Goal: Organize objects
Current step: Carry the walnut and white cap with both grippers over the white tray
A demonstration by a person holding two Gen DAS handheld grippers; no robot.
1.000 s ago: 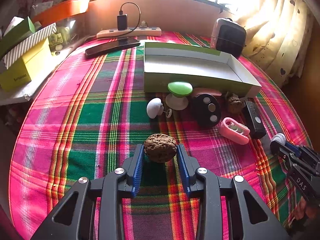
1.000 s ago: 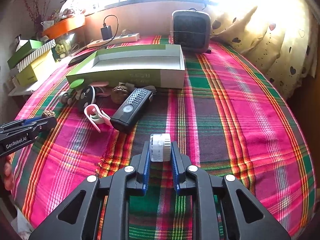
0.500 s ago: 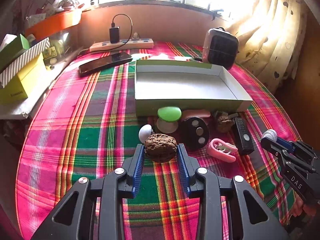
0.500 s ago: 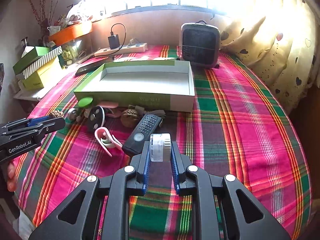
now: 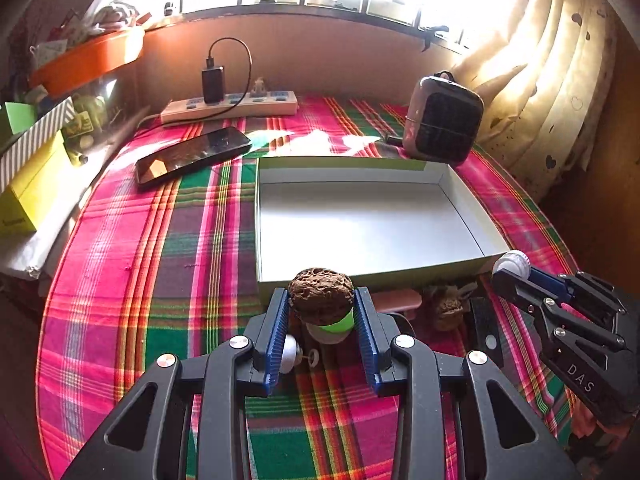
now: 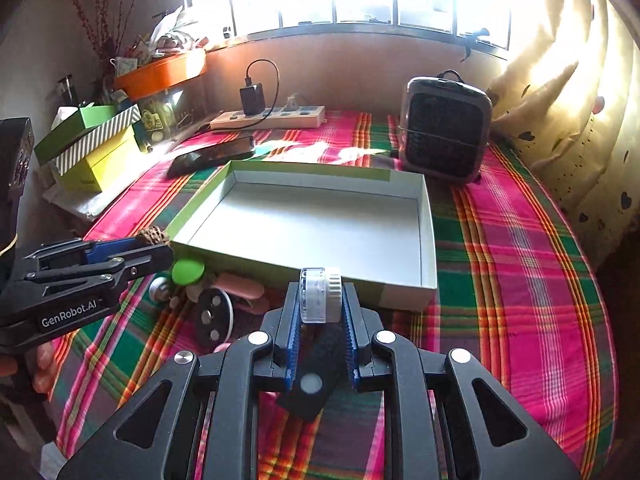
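Note:
My left gripper (image 5: 321,300) is shut on a brown wrinkled walnut (image 5: 321,295), held above the cloth just short of the near wall of the empty green-and-white box (image 5: 360,224). My right gripper (image 6: 320,300) is shut on a small clear jar with a white cap (image 6: 320,294), also raised before the box's near wall (image 6: 304,264). Each gripper shows in the other's view: the right one (image 5: 510,270) and the left one (image 6: 156,246). Under them lie a green-topped item (image 6: 188,271), a black round disc (image 6: 214,316), a pink piece (image 6: 240,284) and a black remote (image 6: 310,384).
A black phone (image 5: 192,154), a power strip with charger (image 5: 230,106) and a small dark heater (image 5: 442,120) stand behind the box. Stacked yellow and green boxes (image 6: 96,148) sit at the left edge. A second walnut (image 5: 448,306) lies by the box. Curtain on the right.
Both grippers have risen and moved forward with their objects, from over the plaid cloth to just before the box's near wall. The loose items now lie beneath them.

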